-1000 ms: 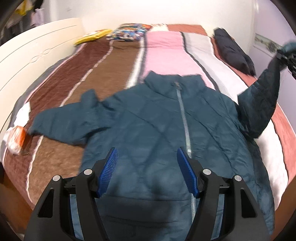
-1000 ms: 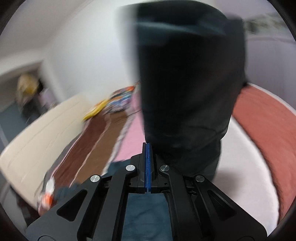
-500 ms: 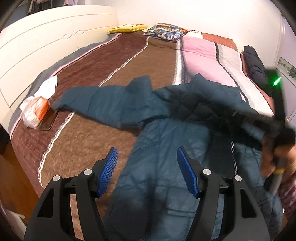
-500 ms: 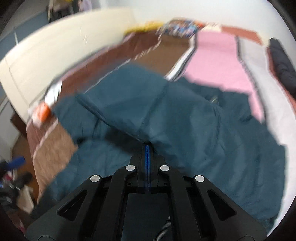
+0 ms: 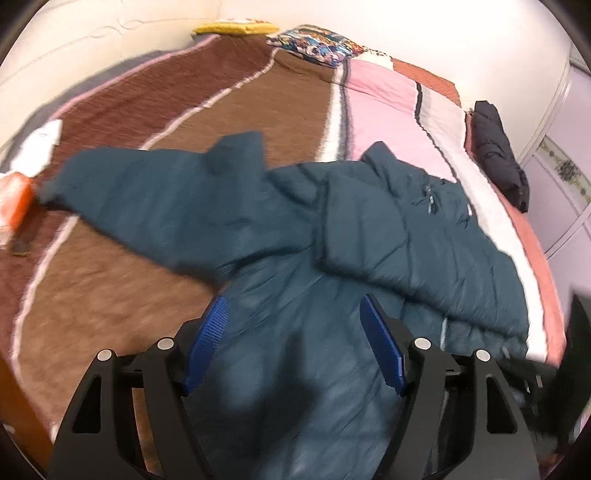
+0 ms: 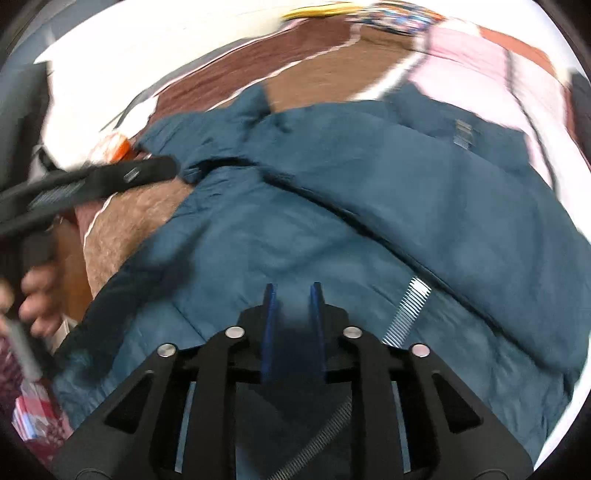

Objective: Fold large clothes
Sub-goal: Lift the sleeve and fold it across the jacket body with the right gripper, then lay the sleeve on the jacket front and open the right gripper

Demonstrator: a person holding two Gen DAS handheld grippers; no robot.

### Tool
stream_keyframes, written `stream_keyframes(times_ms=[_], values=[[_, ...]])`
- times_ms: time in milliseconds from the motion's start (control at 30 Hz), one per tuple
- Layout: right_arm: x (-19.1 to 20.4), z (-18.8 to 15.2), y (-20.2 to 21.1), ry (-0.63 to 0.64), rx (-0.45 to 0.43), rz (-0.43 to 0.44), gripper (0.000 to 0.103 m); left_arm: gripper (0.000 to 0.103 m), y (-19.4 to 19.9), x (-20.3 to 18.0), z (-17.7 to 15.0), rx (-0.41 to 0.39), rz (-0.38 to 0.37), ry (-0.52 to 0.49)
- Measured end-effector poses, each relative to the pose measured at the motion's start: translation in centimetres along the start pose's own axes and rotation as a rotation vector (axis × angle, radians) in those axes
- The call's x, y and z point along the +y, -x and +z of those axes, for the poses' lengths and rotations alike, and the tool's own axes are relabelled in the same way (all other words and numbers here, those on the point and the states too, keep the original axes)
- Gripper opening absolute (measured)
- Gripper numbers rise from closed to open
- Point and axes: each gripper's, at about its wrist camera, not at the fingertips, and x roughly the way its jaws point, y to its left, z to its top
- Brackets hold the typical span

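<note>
A teal quilted jacket (image 5: pixel 280 295) lies face up on the striped bed (image 5: pixel 207 122). Its left sleeve (image 5: pixel 155 199) stretches out to the left, while the right sleeve (image 5: pixel 406 236) lies folded across the chest. My left gripper (image 5: pixel 295 332) hovers over the jacket's lower front, its jaws opening wide with nothing between them. In the right wrist view the jacket (image 6: pixel 369 206) fills the frame. My right gripper (image 6: pixel 293 295) hangs just above it near the zipper (image 6: pixel 410 310). Its jaws are opening, and I see no fabric pinched between them.
A folded black garment (image 5: pixel 495 147) lies at the bed's far right edge. A patterned pillow (image 5: pixel 314 40) and a yellow item (image 5: pixel 232 27) sit at the far end, an orange-and-white packet (image 5: pixel 14 199) at the left edge. A white board (image 5: pixel 74 48) runs along the left. A hand (image 6: pixel 37 295) holds the left gripper.
The right gripper carried the raised right sleeve down across the jacket's front, then its shut jaws parted. The left gripper moved closer to the jacket and its jaws widened a little.
</note>
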Motion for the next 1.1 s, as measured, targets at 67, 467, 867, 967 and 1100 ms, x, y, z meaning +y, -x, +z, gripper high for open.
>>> stream_keyframes(times_ms=[67,467,867,967,1100], values=[[-2.8,-1.3,1.7,-0.096,-0.016,-0.031,0.023,0.072,-2.0,-0.9,0.8,0.025,-0.005,0.021],[-20.9,-7.9,8.9,-0.816,-0.168,0.056,0.032,0.059,-9.9,-3.8,1.9,0.076,0.085,0.065],[-22.6,-7.6,9.3,-0.8,-0.21,-0.055,0.032,0.008,-5.3,-3.3,1.0,-0.044,0.128,0.013],[-22.6,-7.6,8.2,-0.786,-0.184,-0.069,0.032,0.008,-7.1,-2.6,0.3,-0.017,0.197,-0.011],[-22.8,-7.8,6.4,-0.78,-0.121,-0.099,0.032,0.01,-8.9,-2.6,-0.2,0.035,0.245,-0.068]])
